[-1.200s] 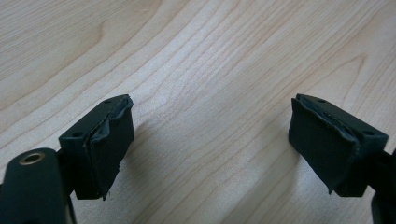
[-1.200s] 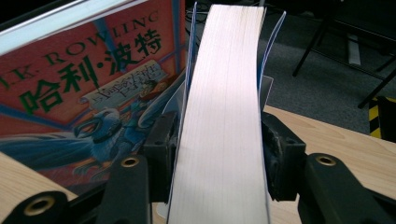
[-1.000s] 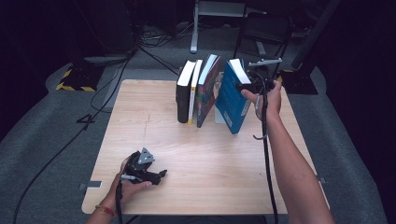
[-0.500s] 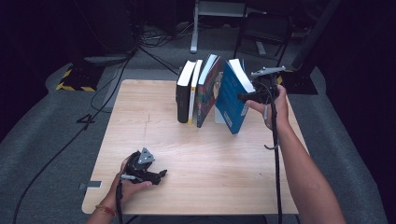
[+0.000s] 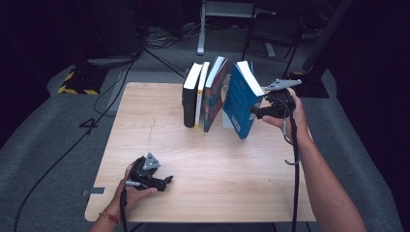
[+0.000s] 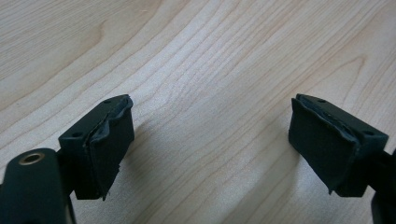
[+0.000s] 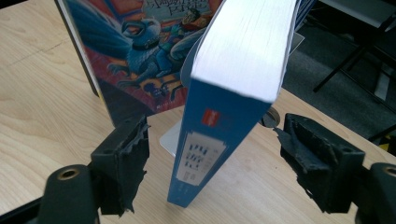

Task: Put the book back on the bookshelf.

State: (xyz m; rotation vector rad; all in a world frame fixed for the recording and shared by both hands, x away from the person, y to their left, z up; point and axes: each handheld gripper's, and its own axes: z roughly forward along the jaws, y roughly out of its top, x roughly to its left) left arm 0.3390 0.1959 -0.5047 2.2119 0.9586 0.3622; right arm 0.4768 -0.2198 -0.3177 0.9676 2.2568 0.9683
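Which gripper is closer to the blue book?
Right. The right gripper is open, its jaws on either side of the blue book; the left gripper rests far off at the table's near edge.

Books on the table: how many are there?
4, in one row at the far edge: black book, thin yellow-spined book, illustrated book, and blue book leaning at the right end.

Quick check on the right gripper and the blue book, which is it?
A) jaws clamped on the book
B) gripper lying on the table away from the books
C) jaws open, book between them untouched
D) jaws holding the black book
C: in the right gripper view the right gripper has just opened, and the blue book stands between its pads with a gap on each side.
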